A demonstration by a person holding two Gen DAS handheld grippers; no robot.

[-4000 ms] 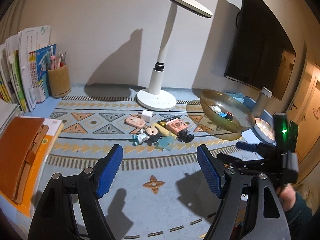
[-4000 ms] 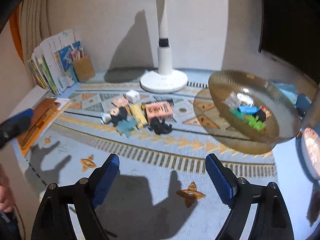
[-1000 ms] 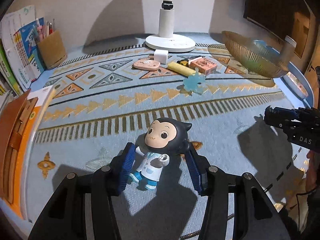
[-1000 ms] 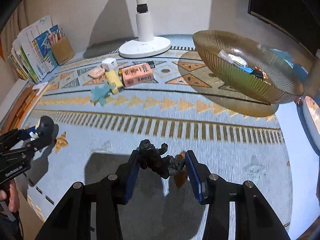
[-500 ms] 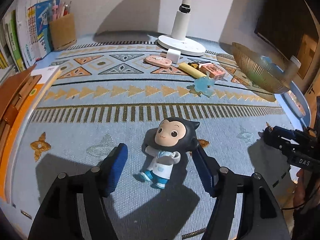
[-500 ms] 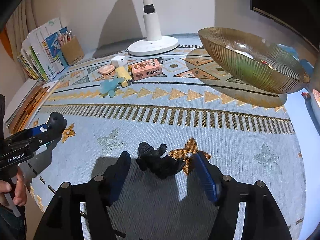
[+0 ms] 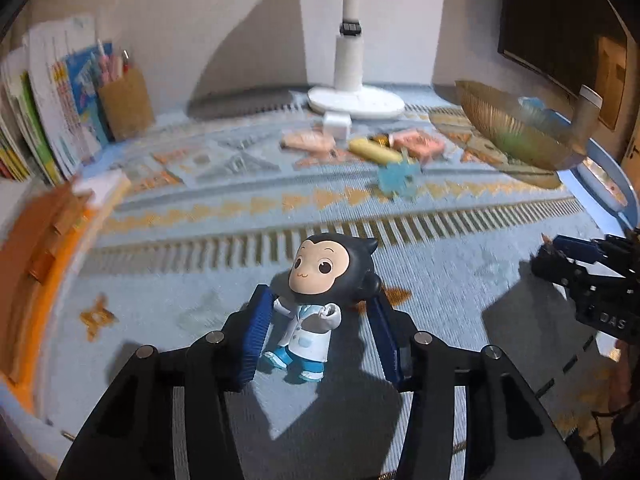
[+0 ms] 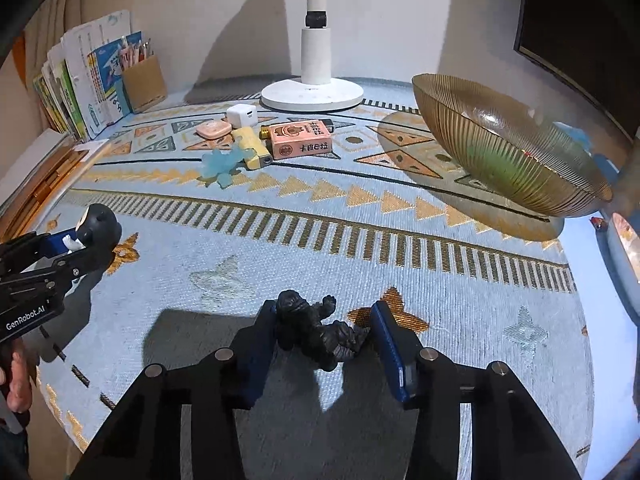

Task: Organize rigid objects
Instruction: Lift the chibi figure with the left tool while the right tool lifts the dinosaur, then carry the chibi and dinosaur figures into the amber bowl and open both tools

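A big-headed doll figure (image 7: 320,280) in a white coat stands on the patterned blue mat (image 7: 460,280) between the blue pads of my left gripper (image 7: 318,304). Its jaws are closing and both pads touch the doll. The right wrist view shows a black gorilla figure (image 8: 316,328) lying between the pads of my right gripper (image 8: 323,316). Those jaws are closing too, pressing its back and feet. Each gripper shows in the other view: the left gripper (image 8: 60,248) at the left, the right gripper (image 7: 580,264) at the right. An amber ribbed bowl (image 8: 500,152) sits at the far right.
Near the lamp base (image 8: 312,92) lie a pink box (image 8: 300,140), a yellow lighter (image 8: 250,148), a pale blue star toy (image 8: 222,164), a white cube (image 8: 242,116) and a pink oval case (image 8: 214,130). Books (image 8: 80,92), a pen holder (image 8: 144,80) and an orange folder (image 7: 36,240) line the left edge.
Half a second ago both grippers stood wide around the figures lying on the mat. Now both pairs of pads have closed in on them, and the doll is upright.
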